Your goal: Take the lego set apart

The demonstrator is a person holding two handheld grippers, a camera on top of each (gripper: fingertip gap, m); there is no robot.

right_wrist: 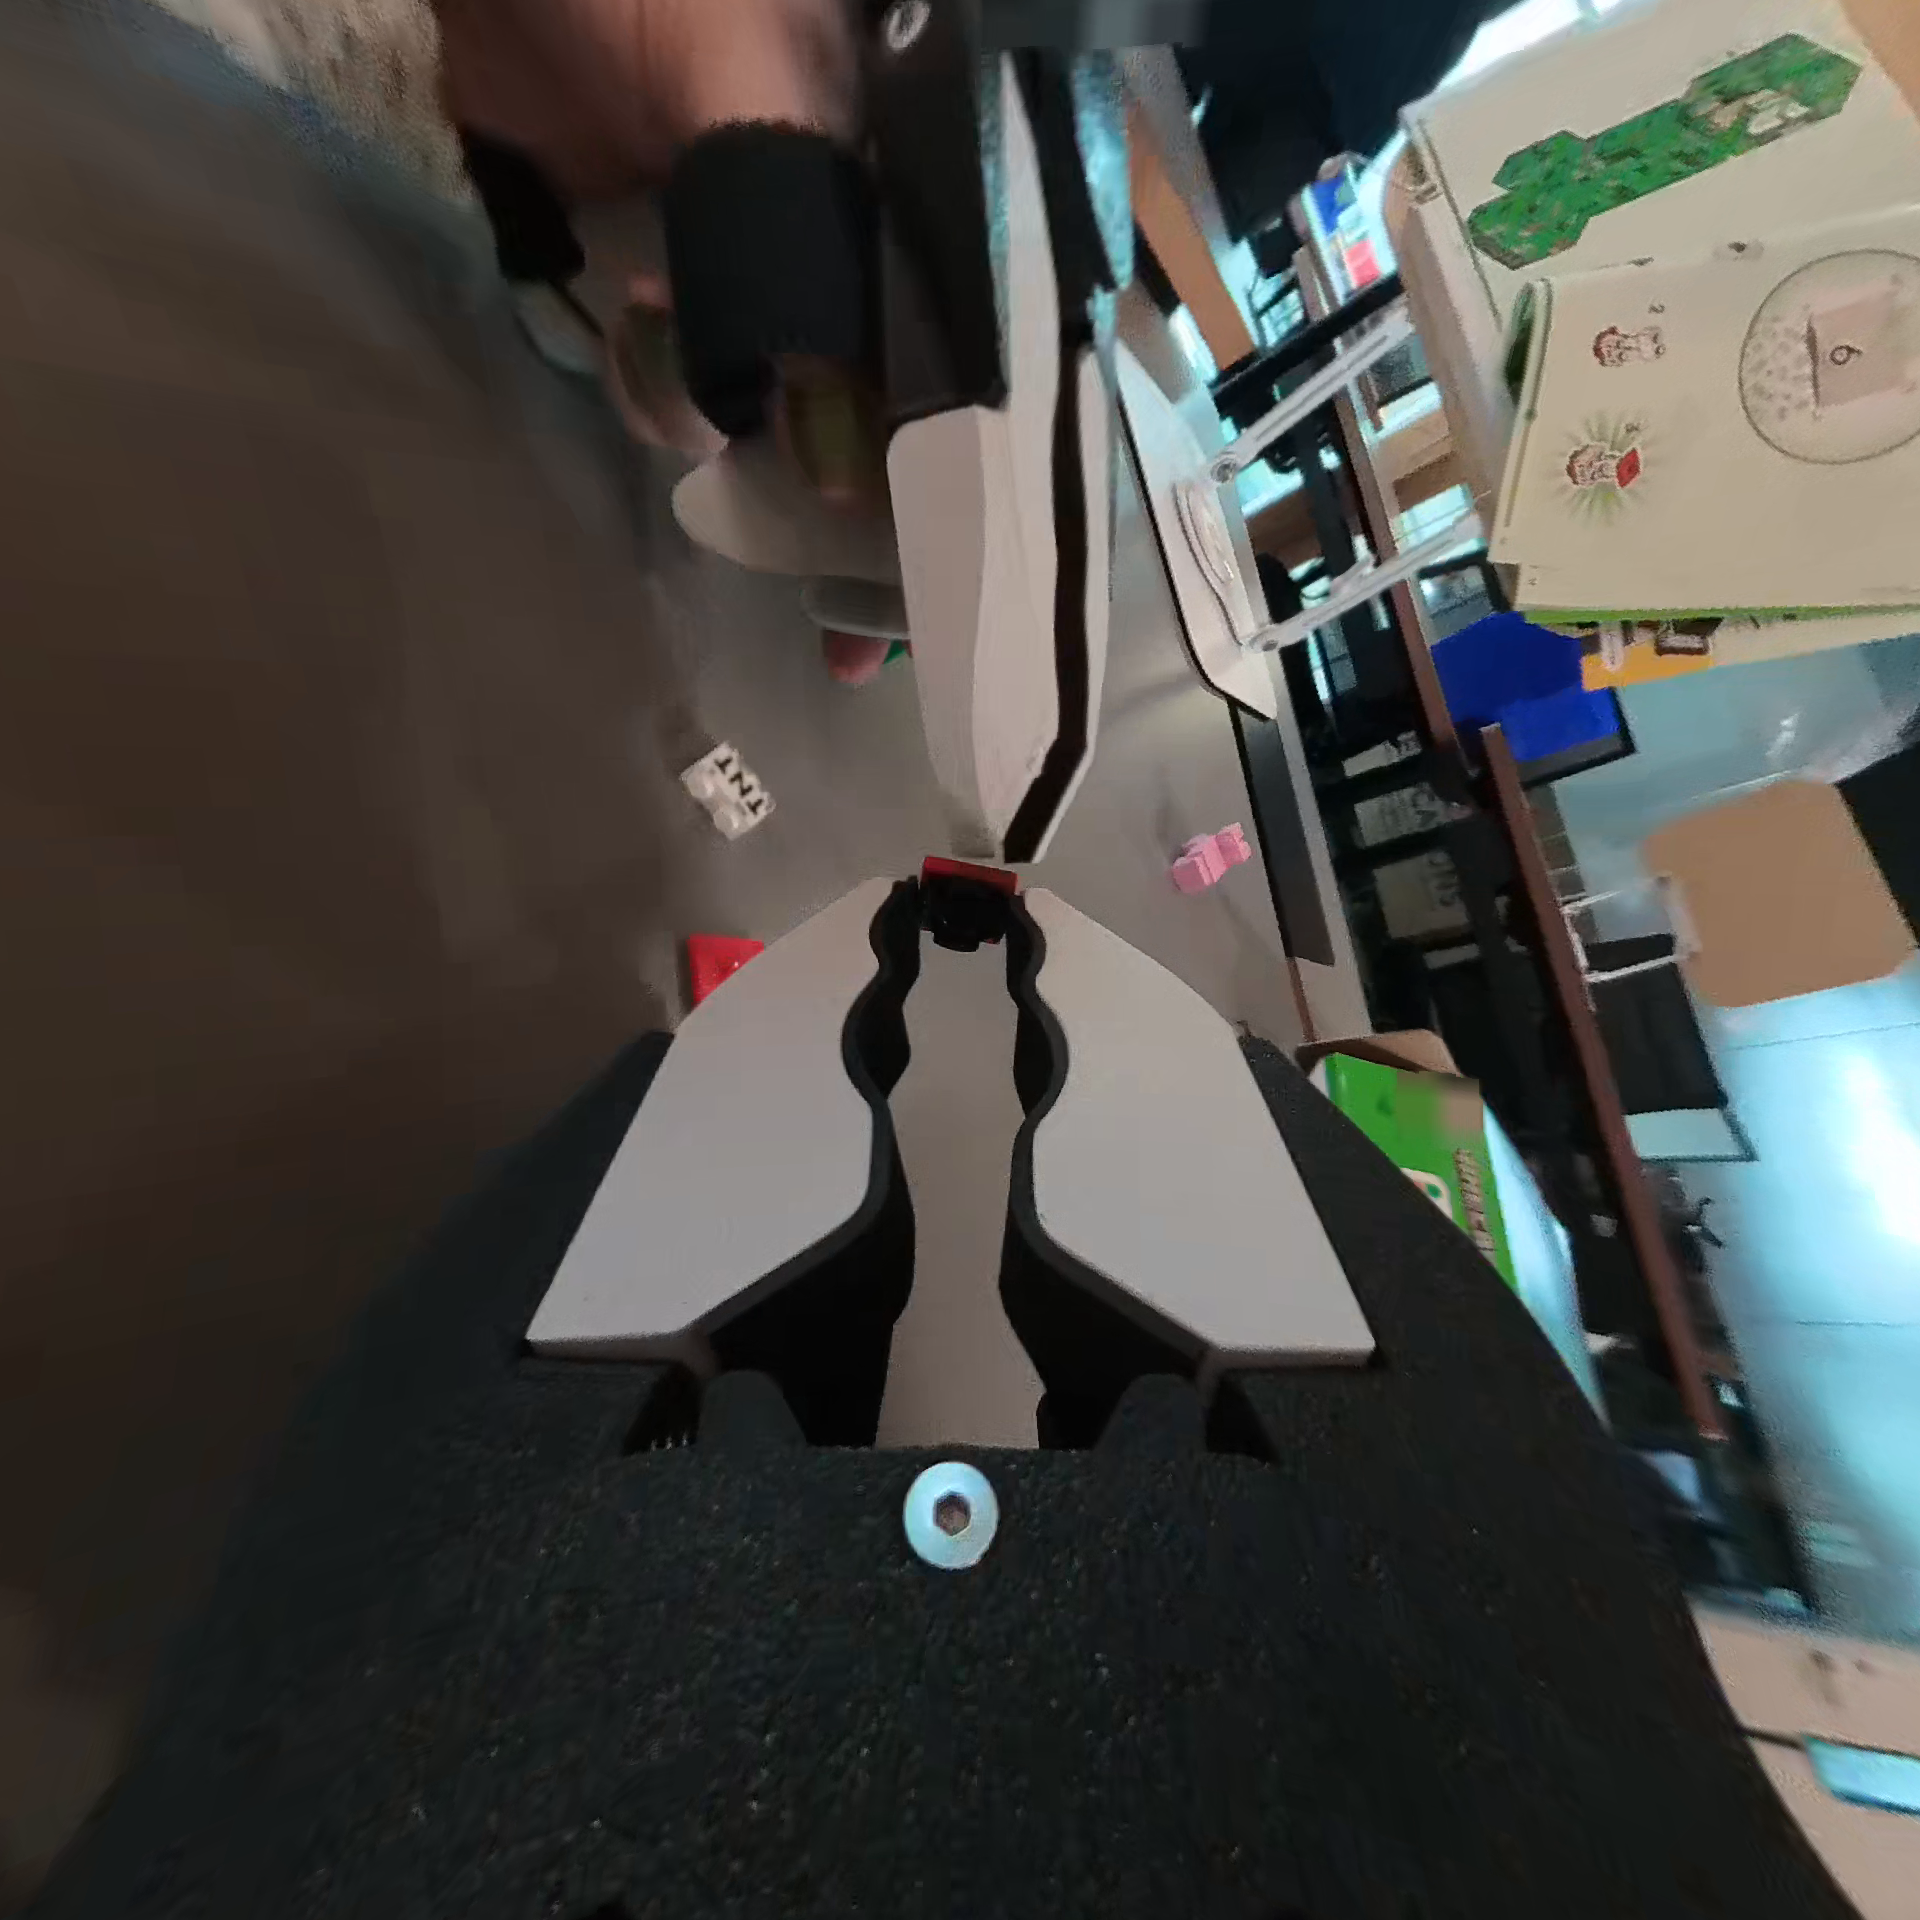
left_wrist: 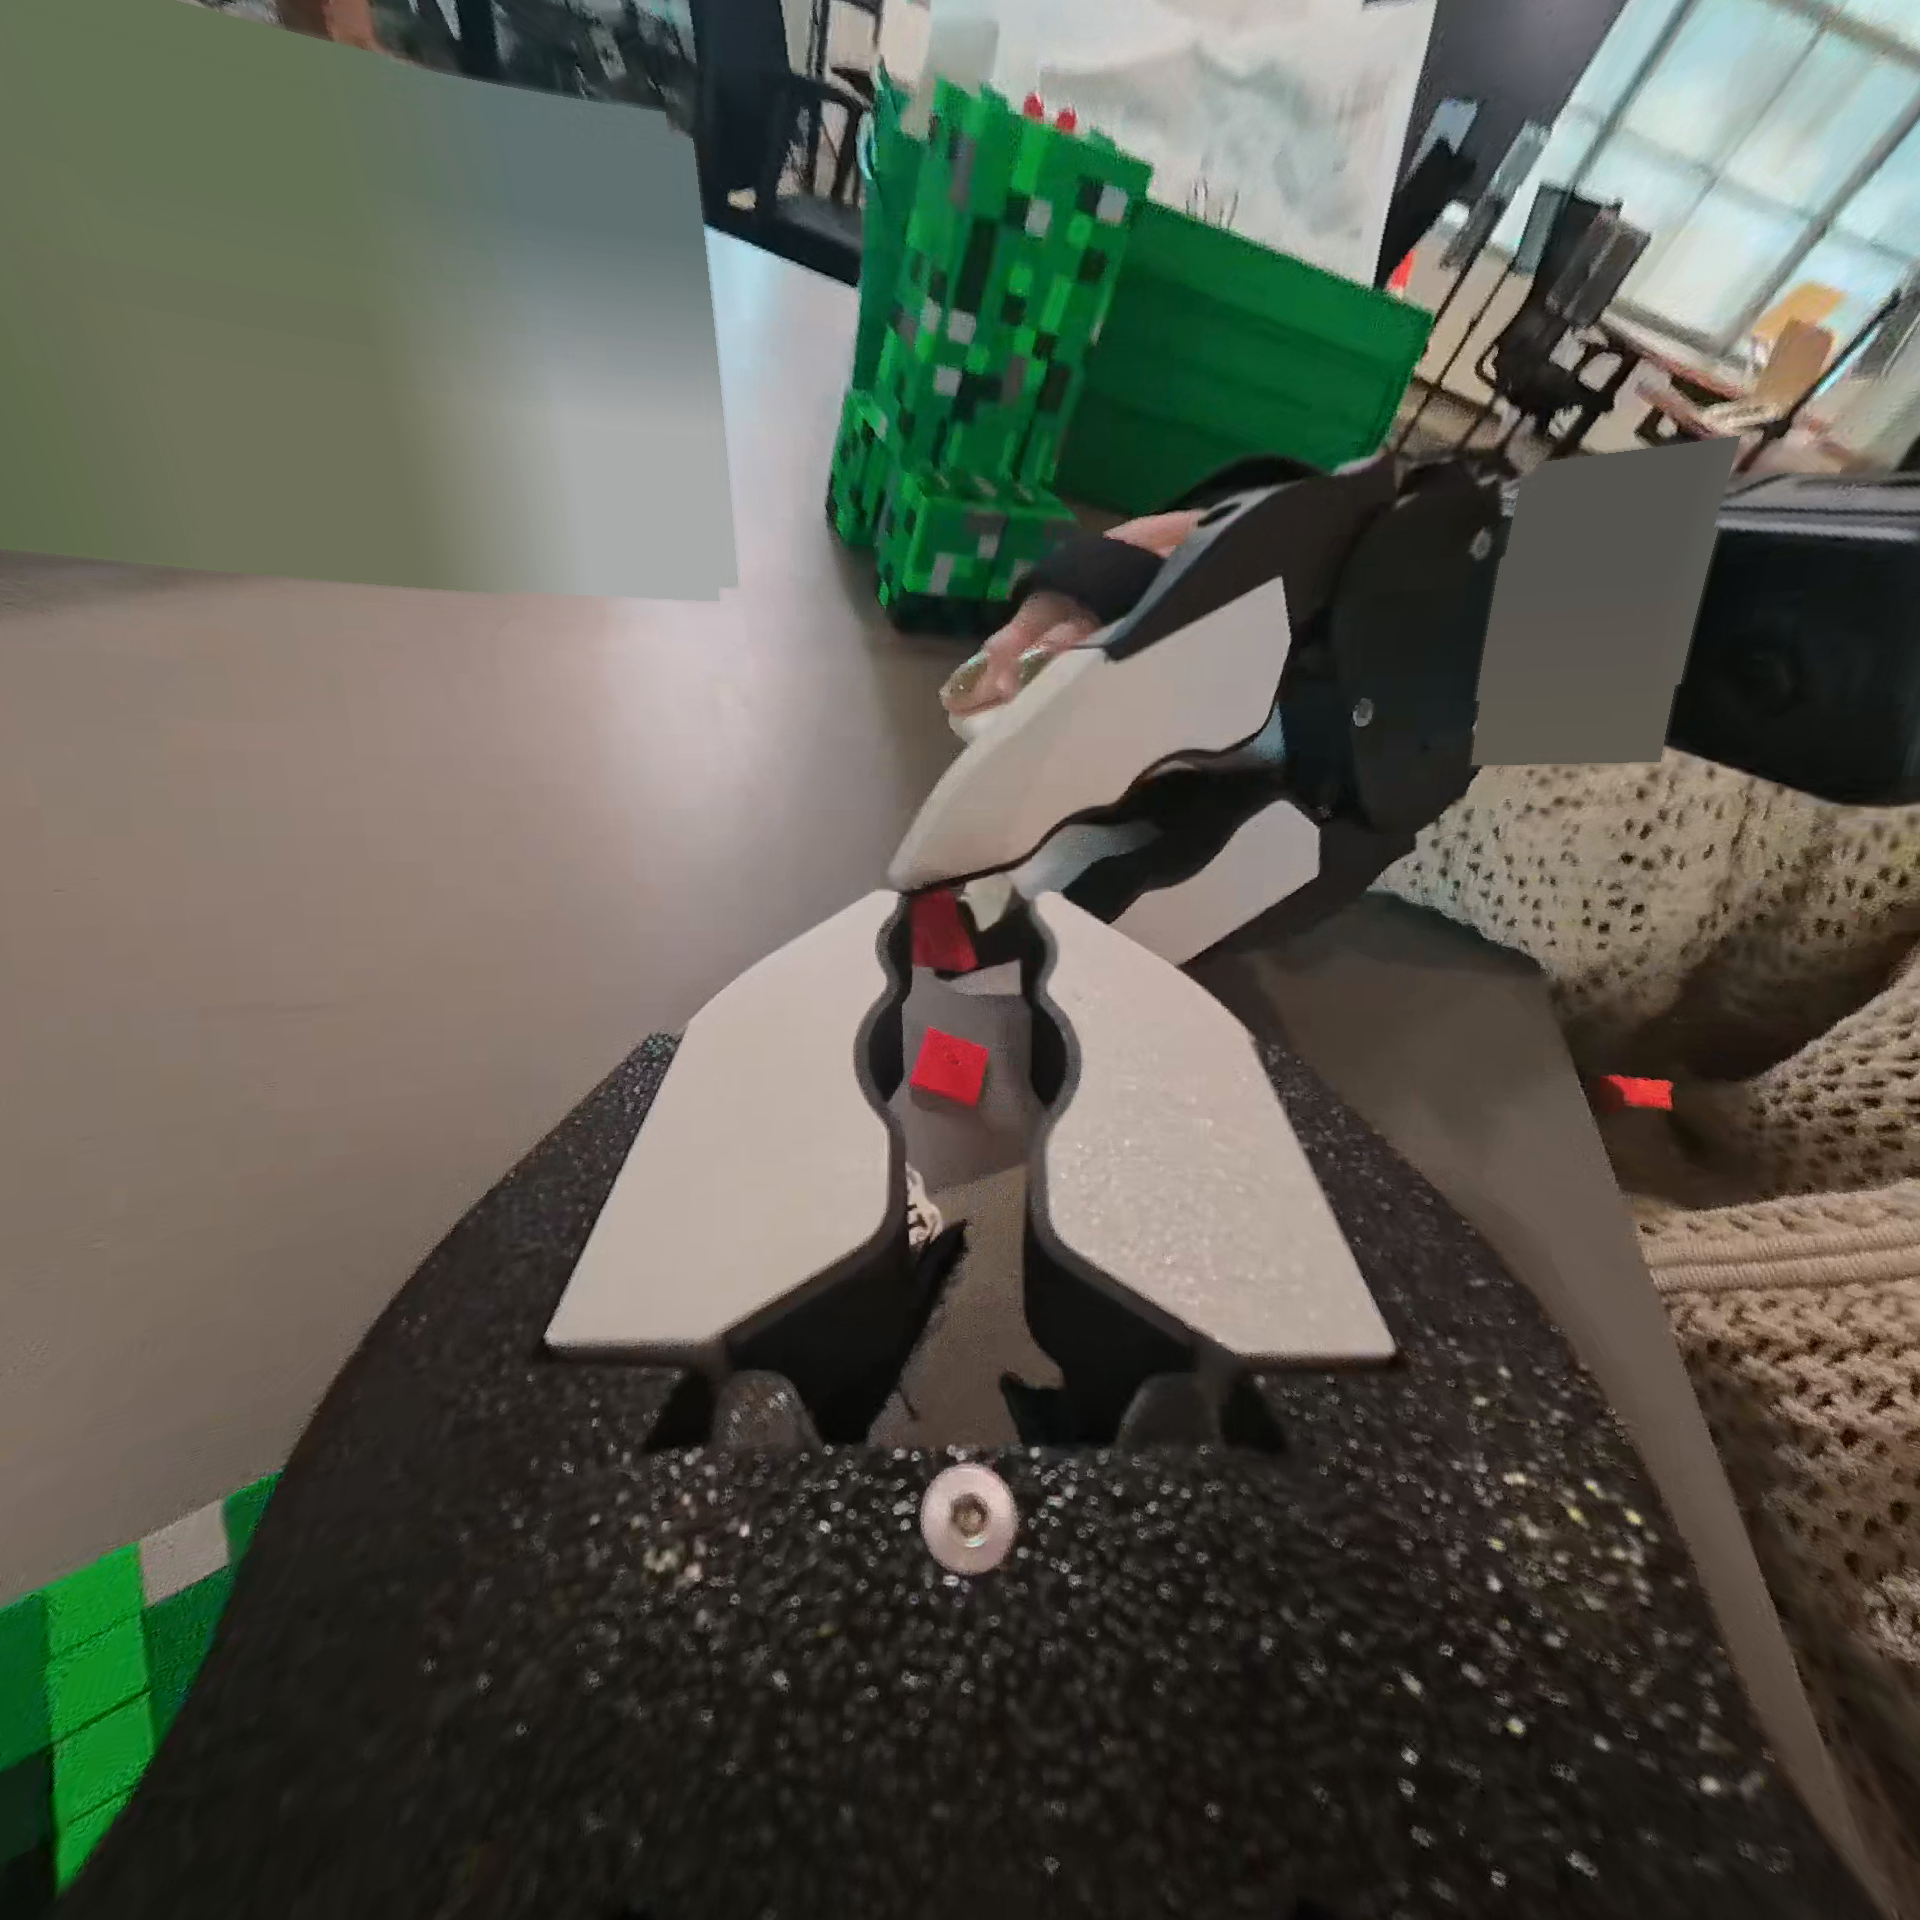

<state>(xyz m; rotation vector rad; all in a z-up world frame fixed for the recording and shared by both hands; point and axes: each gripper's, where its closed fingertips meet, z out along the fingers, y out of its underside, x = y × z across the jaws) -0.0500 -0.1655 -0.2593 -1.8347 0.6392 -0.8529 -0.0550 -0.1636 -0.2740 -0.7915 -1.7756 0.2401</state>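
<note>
Both hand-held grippers met tip to tip above the grey bench [left_wrist: 312,935], pinching one small lego piece between them. Left hand-held gripper [left_wrist: 961,920] had its fingers nearly closed on the small red-and-black lego piece [left_wrist: 940,930]; the right hand-held gripper [right_wrist: 961,899] gripped the same piece [right_wrist: 966,883] from the opposite side, its tips drawn close around it — a hand [left_wrist: 1049,613] in a black fingerless glove showed behind it.

Farther back on the bench stood the large green pixel-patterned lego figure [left_wrist: 987,343], upright, in front of a green box [left_wrist: 1236,384]. A cream knitted blanket [left_wrist: 1766,1299] lay to the right.

Loose bricks were scattered on the bench — a flat red tile [left_wrist: 948,1062] under the left fingers, another red brick [left_wrist: 1636,1093] by the blanket, a white printed brick [right_wrist: 729,790] and a pink piece [right_wrist: 1210,857].
</note>
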